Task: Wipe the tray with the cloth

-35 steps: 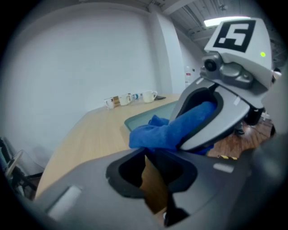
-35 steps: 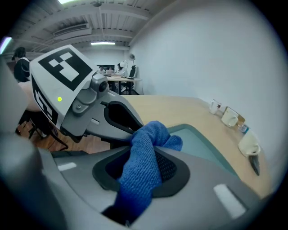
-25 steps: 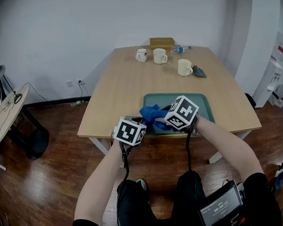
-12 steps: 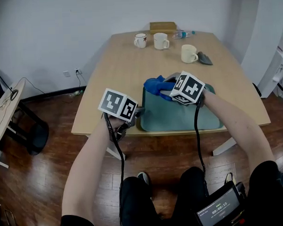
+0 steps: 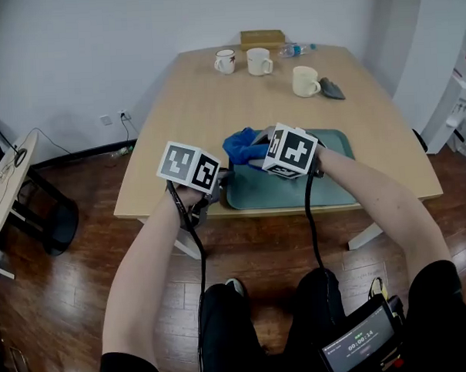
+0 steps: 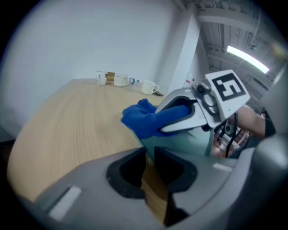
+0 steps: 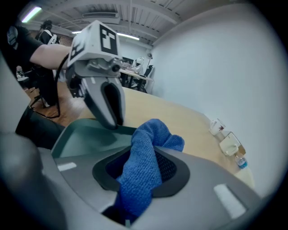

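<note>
A teal tray [image 5: 333, 186] lies at the near edge of the wooden table. My right gripper [image 5: 251, 151] is shut on a bunched blue cloth [image 5: 237, 145] and hangs over the tray's far left corner. In the right gripper view the cloth [image 7: 144, 166] fills the jaws above the tray [image 7: 85, 134]. My left gripper [image 5: 221, 178] is at the tray's left rim, its jaws closing with the rim between them. The right gripper view shows the left gripper [image 7: 112, 123] coming down onto that rim. The left gripper view shows the cloth [image 6: 139, 119] and the tray [image 6: 189, 141].
Three mugs [image 5: 226, 61] [image 5: 258, 61] [image 5: 305, 81] stand at the table's far end, with a grey object [image 5: 330, 88], a water bottle [image 5: 296, 48] and a brown box [image 5: 262, 39]. The table's near edge runs just below the tray. A small screen [image 5: 359, 345] rests on the person's lap.
The right gripper carried the cloth from the tray's near left part toward its far left corner. The left gripper shifted from the tray's front edge to its left rim.
</note>
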{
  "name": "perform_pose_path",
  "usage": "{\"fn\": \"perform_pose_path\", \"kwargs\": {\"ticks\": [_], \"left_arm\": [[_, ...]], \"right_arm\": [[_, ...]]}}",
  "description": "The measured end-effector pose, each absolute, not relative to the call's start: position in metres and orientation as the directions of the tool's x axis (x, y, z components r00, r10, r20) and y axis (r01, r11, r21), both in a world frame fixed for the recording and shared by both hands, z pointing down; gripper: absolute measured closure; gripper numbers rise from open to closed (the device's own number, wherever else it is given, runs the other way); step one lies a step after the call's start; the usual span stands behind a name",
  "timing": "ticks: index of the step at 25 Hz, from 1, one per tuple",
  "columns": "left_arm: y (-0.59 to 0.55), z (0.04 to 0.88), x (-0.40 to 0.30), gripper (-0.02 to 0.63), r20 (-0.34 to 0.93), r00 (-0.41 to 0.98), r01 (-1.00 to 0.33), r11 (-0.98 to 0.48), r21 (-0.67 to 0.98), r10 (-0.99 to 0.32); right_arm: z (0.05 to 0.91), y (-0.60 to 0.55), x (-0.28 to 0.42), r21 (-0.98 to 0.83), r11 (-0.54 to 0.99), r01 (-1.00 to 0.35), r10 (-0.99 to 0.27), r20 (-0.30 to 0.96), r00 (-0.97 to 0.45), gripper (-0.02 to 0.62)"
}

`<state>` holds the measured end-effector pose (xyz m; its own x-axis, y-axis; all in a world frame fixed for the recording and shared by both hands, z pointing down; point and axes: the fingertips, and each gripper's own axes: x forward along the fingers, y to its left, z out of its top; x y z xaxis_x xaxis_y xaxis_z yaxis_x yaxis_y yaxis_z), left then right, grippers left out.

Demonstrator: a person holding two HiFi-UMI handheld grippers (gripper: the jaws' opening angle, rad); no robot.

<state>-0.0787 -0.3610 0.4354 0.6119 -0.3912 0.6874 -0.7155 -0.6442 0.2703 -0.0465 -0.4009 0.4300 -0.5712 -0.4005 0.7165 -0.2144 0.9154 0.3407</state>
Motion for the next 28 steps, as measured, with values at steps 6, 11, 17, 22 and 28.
{"fn": "perform_pose_path", "kwargs": {"ticks": [6,11,17,22,28], "left_arm": [[-0.361,0.434,-0.077,0.541,0.678,0.597,-0.728,-0.646,0.232,-0.429],[-0.361,0.434,-0.077,0.541,0.67,0.584,-0.738,-0.643,0.204,-0.458],[-0.362,0.436,-0.079,0.541,0.668,0.579,-0.741,-0.644,0.192,-0.467],[-0.358,0.433,-0.076,0.546,0.669,0.583,-0.733,-0.654,0.187,-0.461],[-0.359,0.431,-0.077,0.546,0.662,0.584,-0.728,-0.663,0.172,-0.469]], "right_arm": [[0.424,-0.325,-0.045,0.279,0.95,-0.142,-0.306,0.732,-0.608,0.482],[0.431,-0.299,-0.034,0.246,0.962,-0.116,-0.264,0.74,-0.618,0.482],[0.427,-0.272,-0.034,0.175,0.985,-0.003,-0.129,0.713,-0.689,0.483],[0.425,-0.308,-0.027,0.166,0.983,-0.08,-0.174,0.694,-0.699,0.483],[0.422,-0.406,-0.006,0.226,0.923,-0.31,-0.38,0.648,-0.66,0.483]]}}
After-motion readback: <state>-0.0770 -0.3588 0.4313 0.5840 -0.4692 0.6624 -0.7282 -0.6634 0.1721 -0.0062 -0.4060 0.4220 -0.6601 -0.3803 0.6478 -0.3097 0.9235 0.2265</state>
